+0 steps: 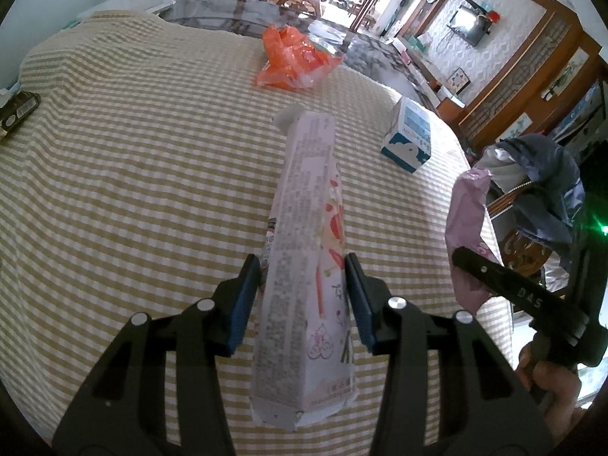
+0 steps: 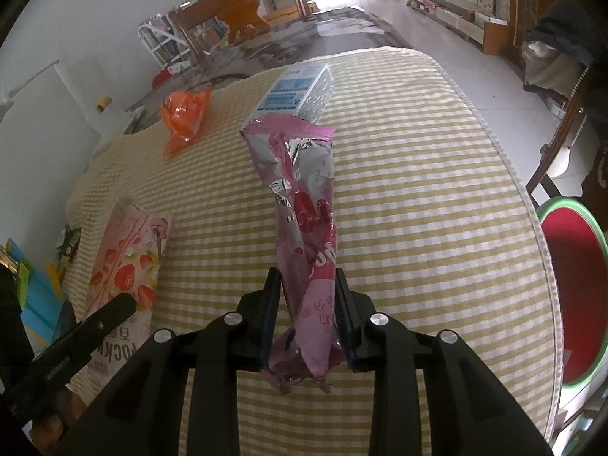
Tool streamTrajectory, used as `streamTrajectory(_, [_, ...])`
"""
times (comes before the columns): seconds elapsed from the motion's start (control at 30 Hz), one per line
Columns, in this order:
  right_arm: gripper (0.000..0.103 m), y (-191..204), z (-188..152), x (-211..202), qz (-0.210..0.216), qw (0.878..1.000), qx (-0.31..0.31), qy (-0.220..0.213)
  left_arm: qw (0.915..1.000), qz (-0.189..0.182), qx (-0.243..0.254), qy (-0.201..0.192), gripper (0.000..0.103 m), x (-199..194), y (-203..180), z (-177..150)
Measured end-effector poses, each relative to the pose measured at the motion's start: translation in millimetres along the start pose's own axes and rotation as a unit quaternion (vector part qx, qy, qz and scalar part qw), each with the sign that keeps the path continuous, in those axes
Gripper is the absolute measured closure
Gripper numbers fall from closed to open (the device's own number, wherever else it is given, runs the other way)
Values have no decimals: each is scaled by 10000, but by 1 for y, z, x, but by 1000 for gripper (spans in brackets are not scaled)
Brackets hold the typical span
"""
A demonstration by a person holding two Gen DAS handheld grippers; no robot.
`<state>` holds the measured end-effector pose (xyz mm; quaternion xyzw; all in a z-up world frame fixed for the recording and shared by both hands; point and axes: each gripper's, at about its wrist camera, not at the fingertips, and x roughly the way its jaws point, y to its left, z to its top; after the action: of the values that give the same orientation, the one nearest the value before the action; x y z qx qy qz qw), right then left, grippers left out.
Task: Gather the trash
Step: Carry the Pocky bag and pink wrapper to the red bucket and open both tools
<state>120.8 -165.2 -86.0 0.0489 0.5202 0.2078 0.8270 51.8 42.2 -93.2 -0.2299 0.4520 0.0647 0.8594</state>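
While the left gripper (image 1: 304,266) clamps the pink snack box (image 1: 304,266) and the right gripper (image 2: 307,315) pinches the pink wrapper (image 2: 304,205), both sit above the table (image 2: 418,190); next probably carrying them to the red bin (image 2: 570,266)

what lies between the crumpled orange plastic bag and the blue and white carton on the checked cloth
Only bare checked cloth separates the orange bag from the blue-white carton; the right wrist view shows it.
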Motion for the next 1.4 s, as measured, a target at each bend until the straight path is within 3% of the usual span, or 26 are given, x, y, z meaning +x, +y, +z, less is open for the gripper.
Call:
streamTrajectory(0.67, [76,-8,-18,-36,71,9987,198,-474,9959,216,366,-803,62,-33,-14,7])
streamTrajectory(0.97, [76,-13,-24,-57,319,9966,288,-705,9946,174,400,-947,66,-44,-19,3])
streamTrajectory(1.13, [76,-23,-34,-84,445,9939,358,-945,9911,-9,665,-1151,66,-64,-42,-1])
streamTrajectory(1.4, [75,-49,-44,-137,721,9869,509,-1352,9869,-912,931,-955,66,-73,-96,-11])
